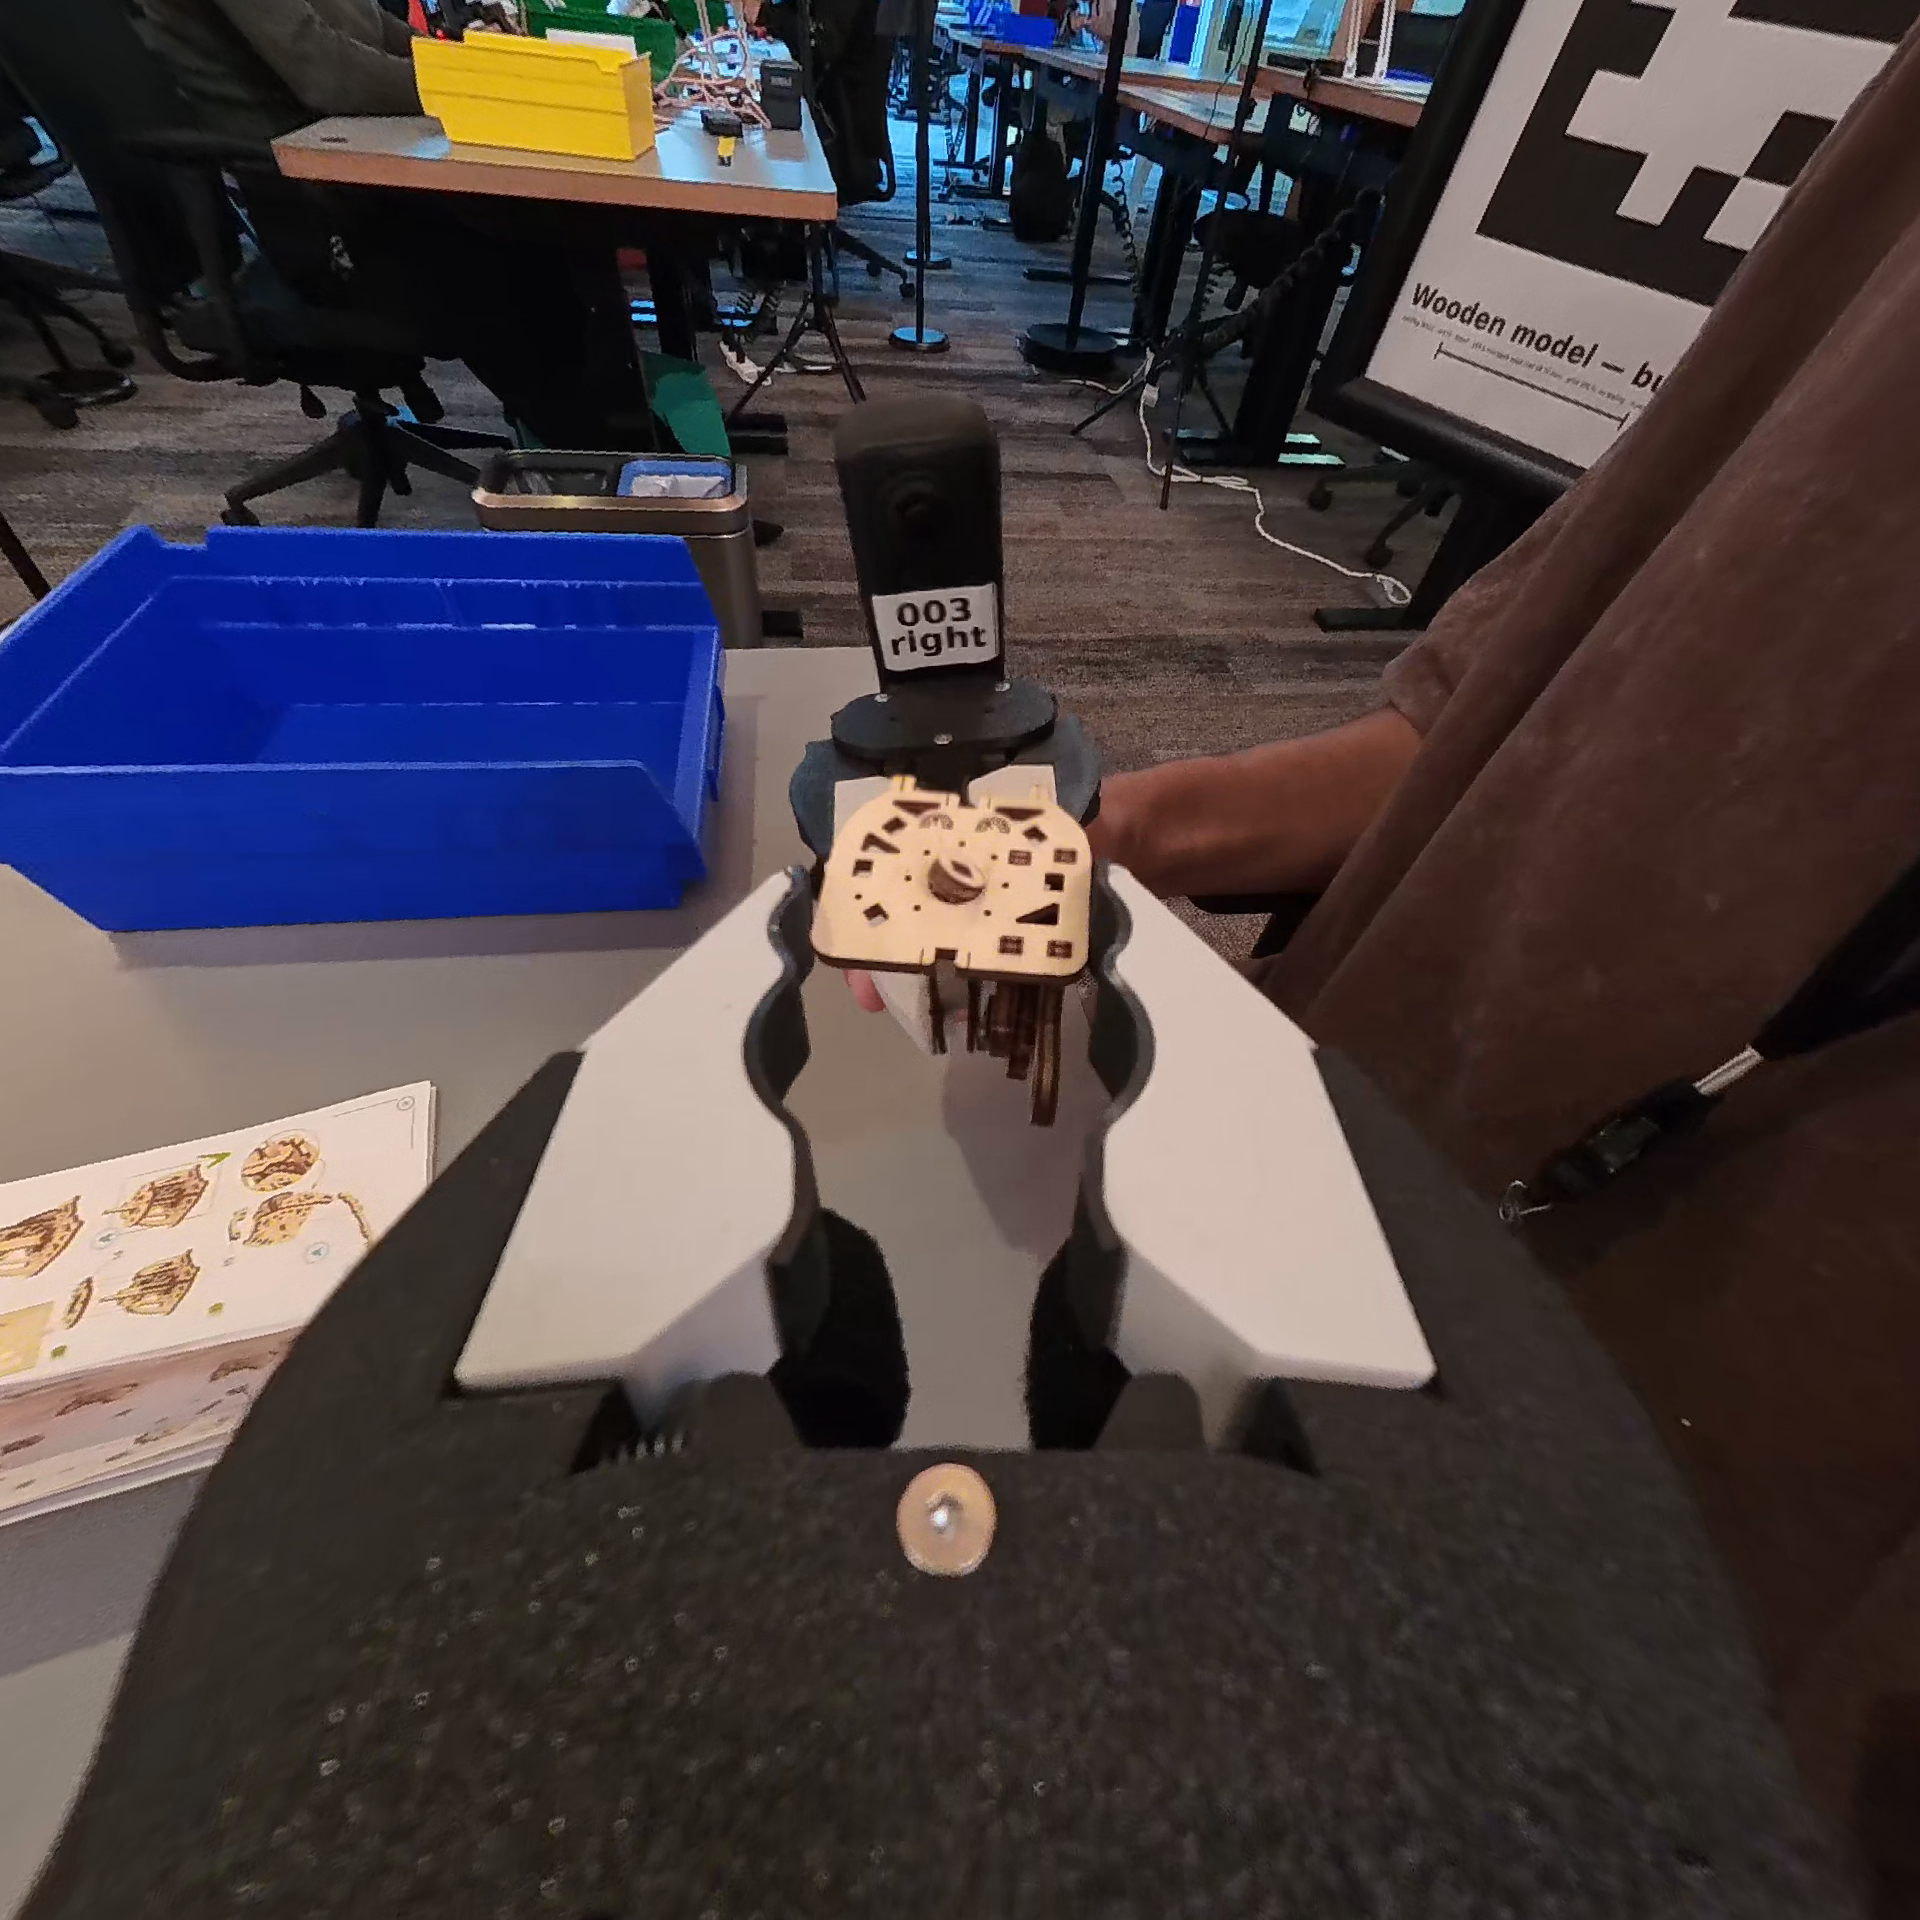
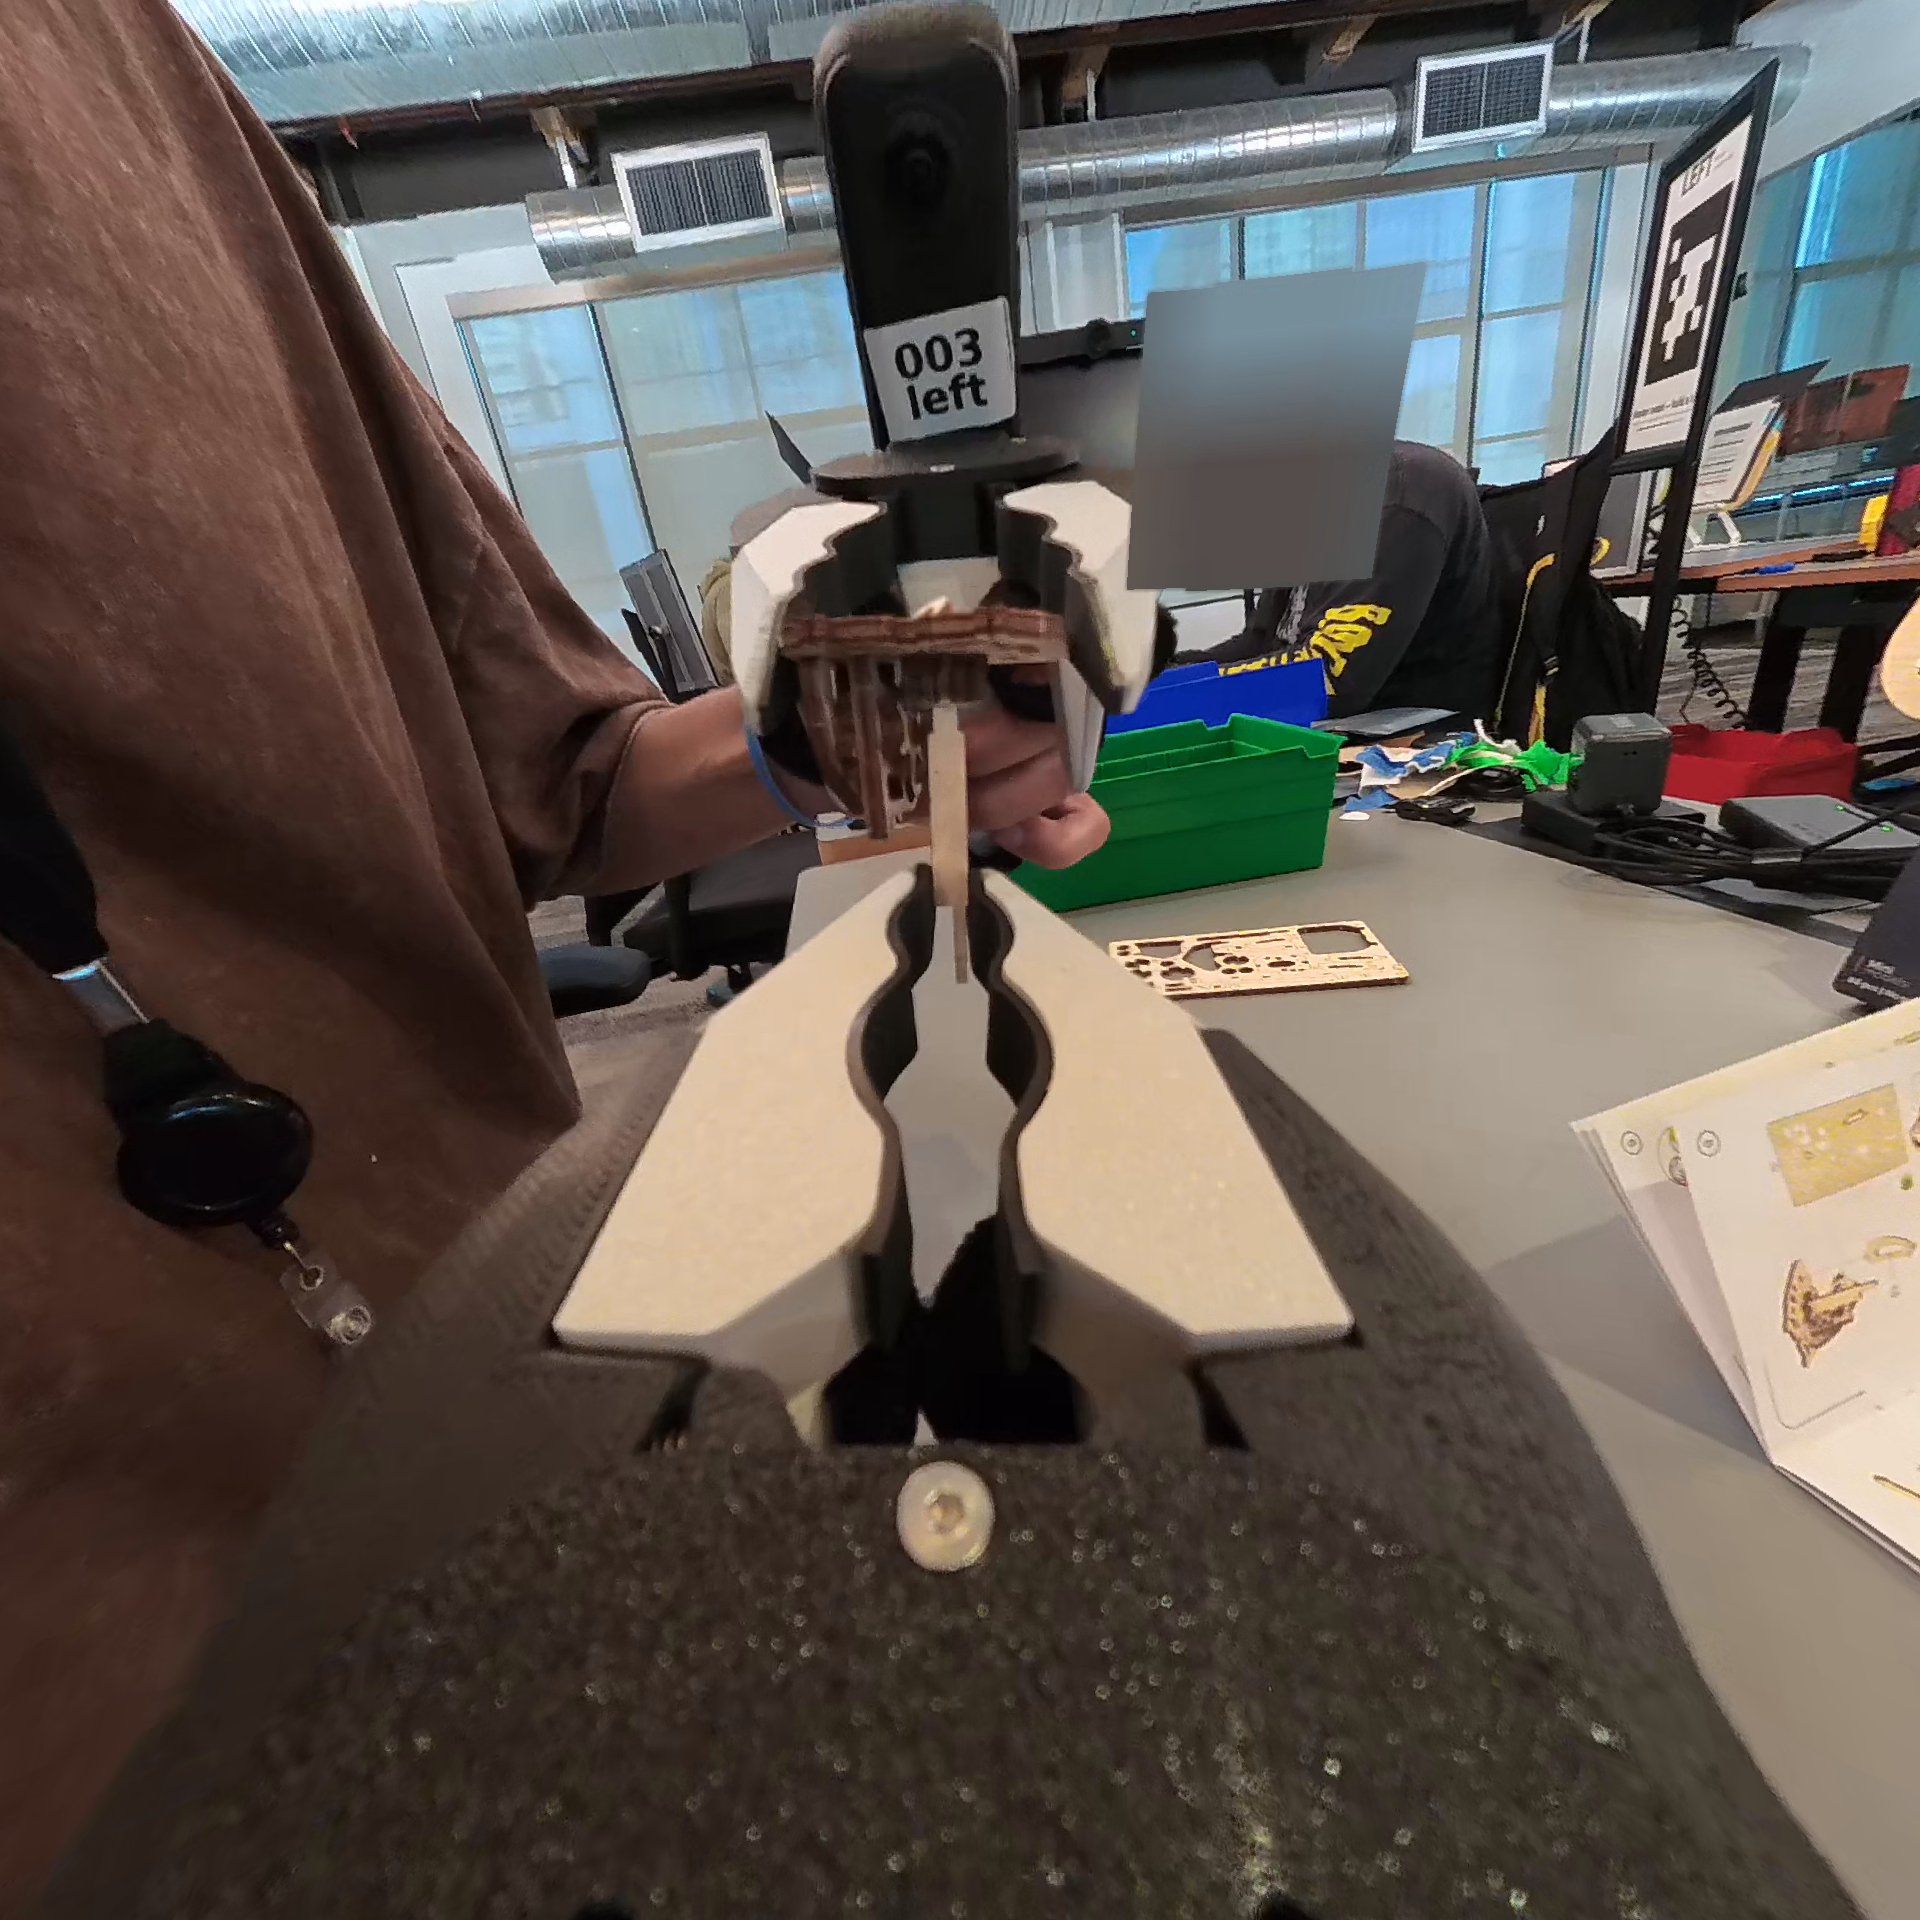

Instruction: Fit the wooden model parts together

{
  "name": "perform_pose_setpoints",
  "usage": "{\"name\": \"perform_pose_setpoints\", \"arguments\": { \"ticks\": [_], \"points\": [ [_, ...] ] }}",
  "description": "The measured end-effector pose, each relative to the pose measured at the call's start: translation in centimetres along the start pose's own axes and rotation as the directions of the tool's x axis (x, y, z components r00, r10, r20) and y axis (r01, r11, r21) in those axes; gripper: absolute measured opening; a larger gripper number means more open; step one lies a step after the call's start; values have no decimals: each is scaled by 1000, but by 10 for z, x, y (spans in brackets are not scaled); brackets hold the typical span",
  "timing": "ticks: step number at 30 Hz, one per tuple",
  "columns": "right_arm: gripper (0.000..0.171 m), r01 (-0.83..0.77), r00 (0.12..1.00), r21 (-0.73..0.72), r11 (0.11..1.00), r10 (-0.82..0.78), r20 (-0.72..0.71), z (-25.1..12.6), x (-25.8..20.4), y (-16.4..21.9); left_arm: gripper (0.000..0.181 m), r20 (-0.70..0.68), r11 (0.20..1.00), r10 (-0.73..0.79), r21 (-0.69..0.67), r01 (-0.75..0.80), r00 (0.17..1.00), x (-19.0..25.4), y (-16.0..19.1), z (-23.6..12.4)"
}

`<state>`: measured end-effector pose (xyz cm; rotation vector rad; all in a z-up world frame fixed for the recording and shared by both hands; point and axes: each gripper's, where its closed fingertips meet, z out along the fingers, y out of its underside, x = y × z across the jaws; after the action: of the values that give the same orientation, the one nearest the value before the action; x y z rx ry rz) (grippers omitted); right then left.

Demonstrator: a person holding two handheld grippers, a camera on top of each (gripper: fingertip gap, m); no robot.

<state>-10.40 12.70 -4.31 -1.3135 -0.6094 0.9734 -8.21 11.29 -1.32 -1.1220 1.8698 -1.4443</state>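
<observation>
My left gripper (image 1: 951, 914) is shut on the wooden model (image 1: 951, 894), a pale plate with cut-outs and a centre peg, with dark gears (image 1: 1013, 1039) under it. It is held above the grey table (image 1: 156, 987). In the right wrist view the same model (image 2: 914, 634) sits between the left gripper's white fingers (image 2: 1081, 613). My right gripper (image 2: 950, 891) is shut on a thin flat wooden piece (image 2: 945, 790), seen edge-on. The piece's upper end reaches into the model's underside. The right gripper's black body (image 1: 920, 540) faces me behind the model, its fingertips hidden.
A blue bin (image 1: 343, 727) stands at the table's far left. Instruction sheets (image 1: 208, 1247) lie at the left, also showing in the right wrist view (image 2: 1766, 1247). A punched wooden sheet (image 2: 1257, 961) and a green bin (image 2: 1195, 800) lie beyond. A person's brown sleeve (image 1: 1662, 727) is close on the right. Both grippers' tips are close together, under 4 cm apart.
</observation>
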Motion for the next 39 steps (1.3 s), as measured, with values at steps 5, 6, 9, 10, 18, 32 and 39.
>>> {"name": "perform_pose_setpoints", "arguments": {
  "ticks": [5, 6, 9, 10, 18, 32, 39],
  "points": [
    [6, 44, 999, -7, 999, -44, -30, 0, 2, 0, 51, -8, 998, -56, 8, 56, 998, -1, 0, -1],
    [5, 53, 998, -8, 999, -54, -35, 0, 2, 0, 51, -14, 997, -72, 15, 73, 997, 0, 0, -1],
    [5, 55, 998, -4, 999, -55, -39, 0, 2, -2, 51, -26, 995, -95, 38, 96, 995, 0, -2, -1],
    [6, 58, 998, 1, 998, -58, -39, 0, 1, -2, 51, -30, 994, -99, 46, 101, 995, 0, -2, -2],
    [6, 108, 992, 4, 994, -108, -68, 0, 1, -8, 51, -88, 966, -209, 137, 220, 974, -1, -10, -4],
    [5, -90, 991, -28, 996, 86, -101, 12, 11, 7, 51, -43, 945, -258, 194, 262, 965, -14, 7, -17],
    [6, -297, 951, -143, 944, 279, -136, 31, 20, 31, 50, -121, 747, -539, 389, 540, 833, -33, 37, -41]
  ]
}}
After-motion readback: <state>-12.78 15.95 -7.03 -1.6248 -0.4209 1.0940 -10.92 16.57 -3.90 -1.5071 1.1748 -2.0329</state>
